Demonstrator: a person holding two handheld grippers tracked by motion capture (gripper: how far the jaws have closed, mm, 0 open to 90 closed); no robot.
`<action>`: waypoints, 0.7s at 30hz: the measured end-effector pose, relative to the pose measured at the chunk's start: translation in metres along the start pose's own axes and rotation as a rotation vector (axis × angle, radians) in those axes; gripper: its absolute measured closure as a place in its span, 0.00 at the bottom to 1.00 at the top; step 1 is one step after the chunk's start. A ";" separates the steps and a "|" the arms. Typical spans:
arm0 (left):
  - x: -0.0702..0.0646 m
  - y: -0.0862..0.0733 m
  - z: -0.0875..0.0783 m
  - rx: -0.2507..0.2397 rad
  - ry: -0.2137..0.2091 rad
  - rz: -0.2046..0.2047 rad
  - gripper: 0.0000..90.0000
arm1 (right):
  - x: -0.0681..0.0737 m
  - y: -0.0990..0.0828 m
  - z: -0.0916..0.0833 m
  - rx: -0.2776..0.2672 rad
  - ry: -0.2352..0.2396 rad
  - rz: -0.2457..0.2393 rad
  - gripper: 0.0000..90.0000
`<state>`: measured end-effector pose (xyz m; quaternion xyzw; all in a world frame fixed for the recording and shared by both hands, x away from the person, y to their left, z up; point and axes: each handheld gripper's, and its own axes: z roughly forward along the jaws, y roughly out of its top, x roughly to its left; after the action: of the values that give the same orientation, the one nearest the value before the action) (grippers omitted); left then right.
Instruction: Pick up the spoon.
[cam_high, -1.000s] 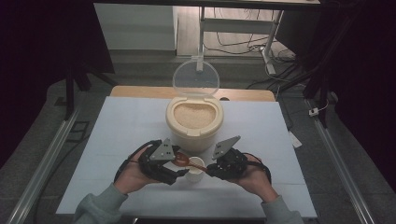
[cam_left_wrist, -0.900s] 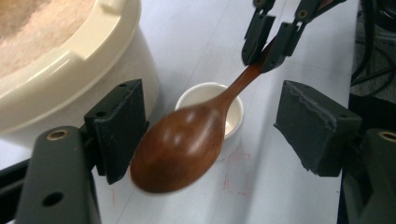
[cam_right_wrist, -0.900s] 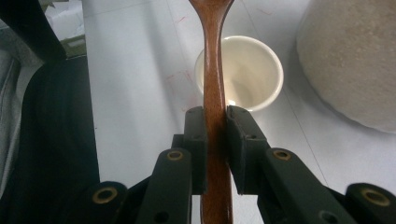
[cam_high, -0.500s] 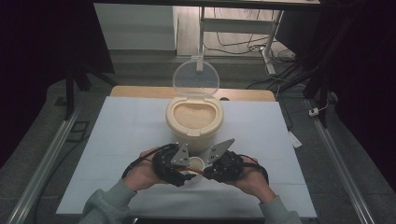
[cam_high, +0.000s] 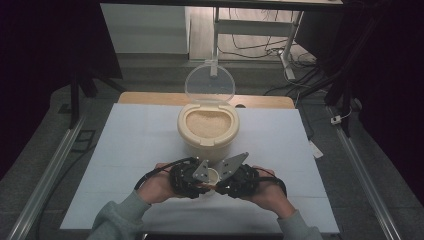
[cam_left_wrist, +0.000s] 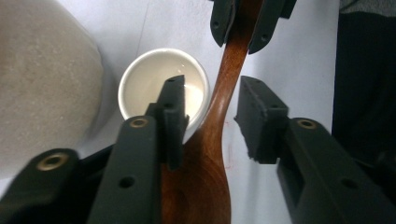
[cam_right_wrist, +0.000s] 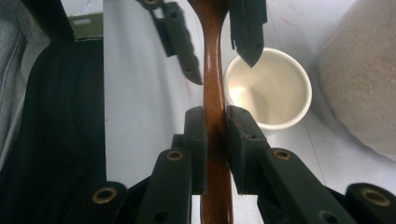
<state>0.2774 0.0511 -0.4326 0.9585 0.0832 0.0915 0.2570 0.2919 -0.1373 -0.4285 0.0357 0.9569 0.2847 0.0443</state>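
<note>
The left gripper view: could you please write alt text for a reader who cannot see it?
A brown wooden spoon runs up between the left gripper, whose jaws have just been closing; one touches the spoon, the other stands apart. The right gripper clamps the handle farther up, above a small empty white cup on the white table.

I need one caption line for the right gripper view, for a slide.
Right gripper clamps a wooden spoon's handle above an empty white cup; the left gripper closes from opposite.
</note>
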 end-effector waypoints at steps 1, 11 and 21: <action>0.000 0.000 0.000 0.010 -0.005 0.010 0.72 | 0.000 0.000 0.000 0.000 0.000 0.000 0.87; -0.002 -0.002 0.011 0.050 -0.099 0.069 0.89 | -0.001 -0.002 -0.008 -0.075 0.026 -0.005 1.00; 0.005 -0.010 0.006 -0.027 -0.042 -0.010 0.90 | -0.009 -0.010 -0.020 -0.201 -0.068 0.083 0.78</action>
<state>0.2823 0.0575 -0.4418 0.9562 0.0814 0.0709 0.2721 0.2986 -0.1569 -0.4170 0.0804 0.9192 0.3795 0.0682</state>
